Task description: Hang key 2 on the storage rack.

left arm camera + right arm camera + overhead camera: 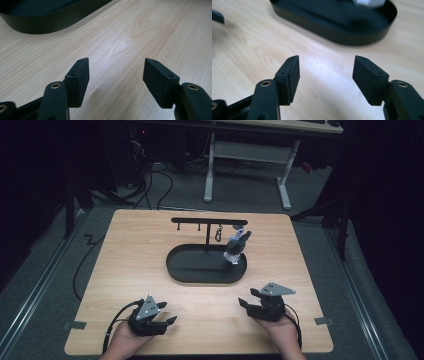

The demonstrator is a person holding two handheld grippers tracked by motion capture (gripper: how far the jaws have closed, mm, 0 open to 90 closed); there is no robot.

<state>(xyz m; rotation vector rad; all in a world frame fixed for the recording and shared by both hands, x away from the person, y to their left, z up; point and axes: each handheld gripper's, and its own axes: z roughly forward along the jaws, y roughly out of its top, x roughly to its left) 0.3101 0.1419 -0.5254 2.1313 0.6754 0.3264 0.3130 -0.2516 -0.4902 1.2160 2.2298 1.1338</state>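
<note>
Bare wooden table point(135, 250) lies open at 9 and 3 o'clock of the oval black tray point(182, 272). At 12 o'clock of both grippers, the tray's wall and its T-shaped hanger stand point(207, 227) block passage, a grey keychain figure point(236, 246) hanging at the stand's right end.

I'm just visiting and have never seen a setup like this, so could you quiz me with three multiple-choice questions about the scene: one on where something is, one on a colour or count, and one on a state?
1. Where does the grey keychain toy sit?
A. at the right end of the oval tray
B. on the floor
C. in the left gripper

2. What colour is the oval tray?
A. white
B. black
C. red

3. How do the jaws of the left gripper and the right gripper stand?
A. both shut on the toy
B. one open, one shut
C. both open with nothing between them

Answers:
1. A, the high view shows it leaning at the tray's right end, below the hanger bar.
2. B, its rim is black against the pale wooden table.
3. C, each gripper view shows bare wood between spread jaws.
</note>
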